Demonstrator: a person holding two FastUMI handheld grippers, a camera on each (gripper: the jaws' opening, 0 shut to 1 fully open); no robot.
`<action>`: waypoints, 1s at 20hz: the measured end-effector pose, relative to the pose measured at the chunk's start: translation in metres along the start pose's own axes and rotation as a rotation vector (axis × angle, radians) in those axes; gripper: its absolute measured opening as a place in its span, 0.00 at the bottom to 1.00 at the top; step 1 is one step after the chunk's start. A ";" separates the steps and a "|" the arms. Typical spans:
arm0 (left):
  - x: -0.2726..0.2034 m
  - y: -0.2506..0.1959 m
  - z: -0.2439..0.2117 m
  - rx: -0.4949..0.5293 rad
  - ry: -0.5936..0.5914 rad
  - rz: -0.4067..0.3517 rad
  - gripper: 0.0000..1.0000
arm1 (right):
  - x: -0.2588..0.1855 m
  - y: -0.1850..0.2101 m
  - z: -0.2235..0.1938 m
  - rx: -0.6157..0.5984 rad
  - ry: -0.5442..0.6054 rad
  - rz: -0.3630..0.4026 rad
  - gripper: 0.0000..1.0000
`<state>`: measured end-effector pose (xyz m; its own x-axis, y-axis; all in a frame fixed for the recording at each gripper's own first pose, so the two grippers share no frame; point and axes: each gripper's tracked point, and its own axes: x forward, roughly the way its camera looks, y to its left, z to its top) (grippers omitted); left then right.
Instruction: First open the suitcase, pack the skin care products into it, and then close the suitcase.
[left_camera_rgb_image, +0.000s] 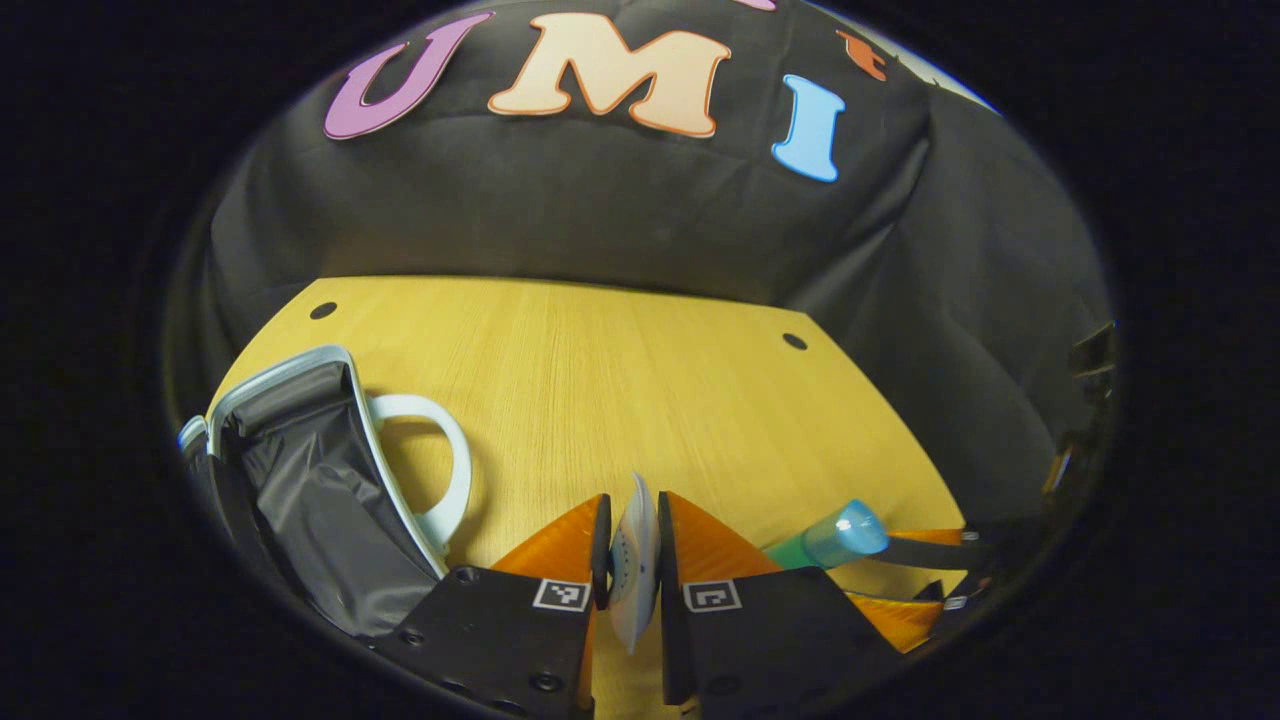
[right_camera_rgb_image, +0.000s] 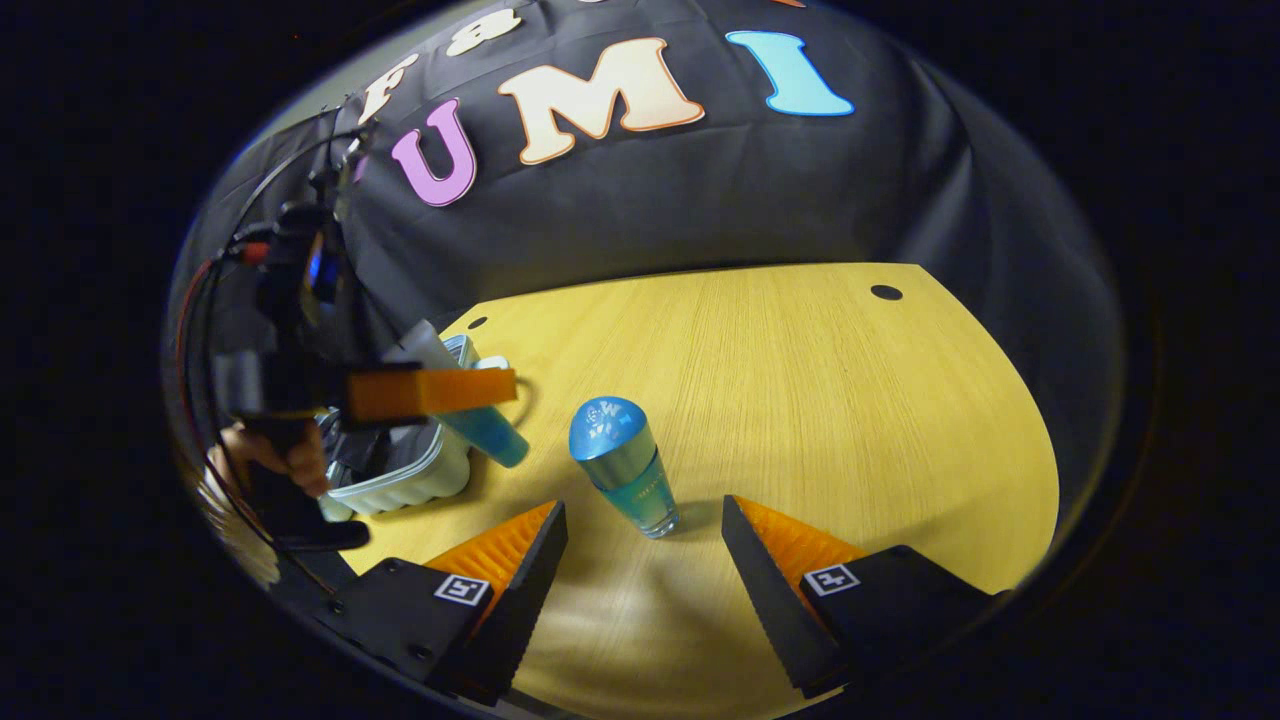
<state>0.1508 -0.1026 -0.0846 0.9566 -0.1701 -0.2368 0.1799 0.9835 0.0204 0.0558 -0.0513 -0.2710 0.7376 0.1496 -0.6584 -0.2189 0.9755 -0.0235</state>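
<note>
Open suitcase, dark-lined, at the left of the wooden table. Left gripper, fingers pressed together on a flattened white-and-blue tube, held just right of the suitcase; in the right gripper view a hand holds it level above the case. Blue-capped bottle upright on the table, between the spread fingers of the right gripper, touching neither.
</note>
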 end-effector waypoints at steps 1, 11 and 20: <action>-0.011 0.002 0.009 -0.002 -0.006 0.000 0.20 | 0.006 0.001 0.000 -0.019 -0.004 0.004 0.98; -0.108 0.101 0.011 -0.186 0.018 0.195 0.19 | 0.061 0.008 0.000 -0.153 -0.072 0.031 0.87; -0.123 0.179 -0.051 -0.369 0.197 0.332 0.20 | 0.073 0.008 -0.013 -0.215 -0.048 0.033 0.46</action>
<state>0.0534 0.0975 -0.1011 0.8808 0.1340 -0.4541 -0.2516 0.9449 -0.2092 0.0993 -0.0351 -0.3292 0.7562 0.1932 -0.6251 -0.3704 0.9140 -0.1656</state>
